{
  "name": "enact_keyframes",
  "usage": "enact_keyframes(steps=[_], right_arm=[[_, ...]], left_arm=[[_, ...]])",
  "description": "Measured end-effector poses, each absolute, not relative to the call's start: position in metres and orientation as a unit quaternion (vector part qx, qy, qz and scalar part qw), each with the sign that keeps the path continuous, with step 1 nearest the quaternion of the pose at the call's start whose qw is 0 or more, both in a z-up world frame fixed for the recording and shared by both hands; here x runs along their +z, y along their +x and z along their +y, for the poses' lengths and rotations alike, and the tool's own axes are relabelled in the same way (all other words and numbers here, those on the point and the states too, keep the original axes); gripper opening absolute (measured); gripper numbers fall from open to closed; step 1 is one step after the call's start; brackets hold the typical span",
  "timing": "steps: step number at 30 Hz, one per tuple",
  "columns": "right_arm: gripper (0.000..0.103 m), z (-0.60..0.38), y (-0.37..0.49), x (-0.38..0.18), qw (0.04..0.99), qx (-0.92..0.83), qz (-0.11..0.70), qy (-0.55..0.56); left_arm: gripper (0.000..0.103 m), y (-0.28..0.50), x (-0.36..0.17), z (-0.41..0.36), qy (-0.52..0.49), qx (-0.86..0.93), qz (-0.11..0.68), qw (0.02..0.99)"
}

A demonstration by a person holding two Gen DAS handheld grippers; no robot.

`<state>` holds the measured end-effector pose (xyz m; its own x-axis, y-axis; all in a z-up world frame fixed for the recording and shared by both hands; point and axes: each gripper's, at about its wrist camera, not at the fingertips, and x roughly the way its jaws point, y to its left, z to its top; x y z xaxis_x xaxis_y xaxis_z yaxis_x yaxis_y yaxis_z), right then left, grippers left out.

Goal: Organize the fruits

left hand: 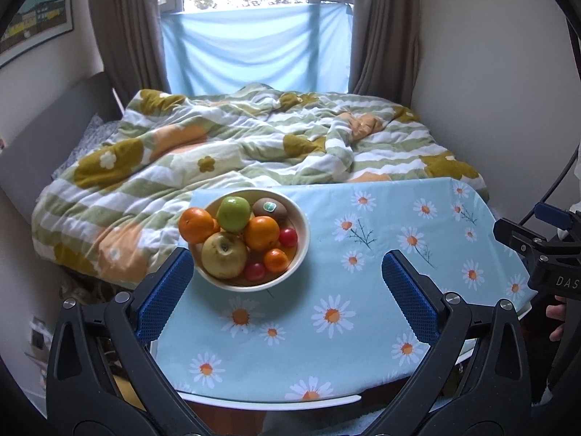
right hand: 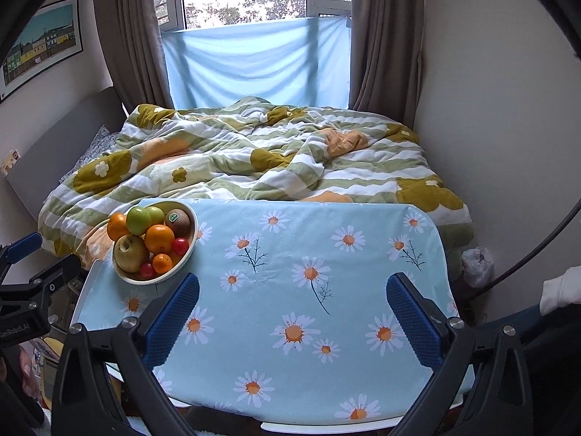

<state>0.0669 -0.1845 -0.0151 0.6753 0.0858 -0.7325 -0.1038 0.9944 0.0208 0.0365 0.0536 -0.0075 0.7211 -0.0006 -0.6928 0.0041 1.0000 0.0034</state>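
Both tools sit low at the near edge of the surface [right hand: 363,283], which wears a pale blue cloth printed with daisies. The left hand-held gripper [left hand: 287,290] has its blue-padded fingers [left hand: 165,296] spread wide, nothing between them, just cloth. The right hand-held gripper [right hand: 292,312] matches it: fingers far apart, gripping nothing, hanging over the middle of the cloth.

The bowl [left hand: 299,250], cream-coloured, sits at the far left of the surface, close to the left edge, and it is piled high. On top, a green apple [left hand: 233,213], with a kiwi [left hand: 269,208] wearing a small green sticker just to its right. An orange [left hand: 196,224] perches on the bowl's left rim, touching the apple. Another orange [left hand: 261,232] sits in the middle. In front, a big yellowish pear [left hand: 224,256] leans at the near rim. A small mandarin [left hand: 276,259] lies near right, with one red tomato [left hand: 288,237] beside the central orange and another [left hand: 254,271] tucked low between pear and mandarin.

In the left wrist view the left finger's tip is just beside the bowl's near-left rim; I cannot tell if they touch.

Beyond the surface lies a bed [right hand: 254,160] with a rumpled flowered quilt.
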Motion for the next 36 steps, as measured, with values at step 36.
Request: enact_keyframes(steps=[36], right_arm=[[0.103,-0.1931,0.0687,-0.0137,0.917,0.039,0.398,-0.007]], left_arm=[[0.103,0.0457,-0.0036,0.0464,-0.001,-0.007,0.367,0.93]])
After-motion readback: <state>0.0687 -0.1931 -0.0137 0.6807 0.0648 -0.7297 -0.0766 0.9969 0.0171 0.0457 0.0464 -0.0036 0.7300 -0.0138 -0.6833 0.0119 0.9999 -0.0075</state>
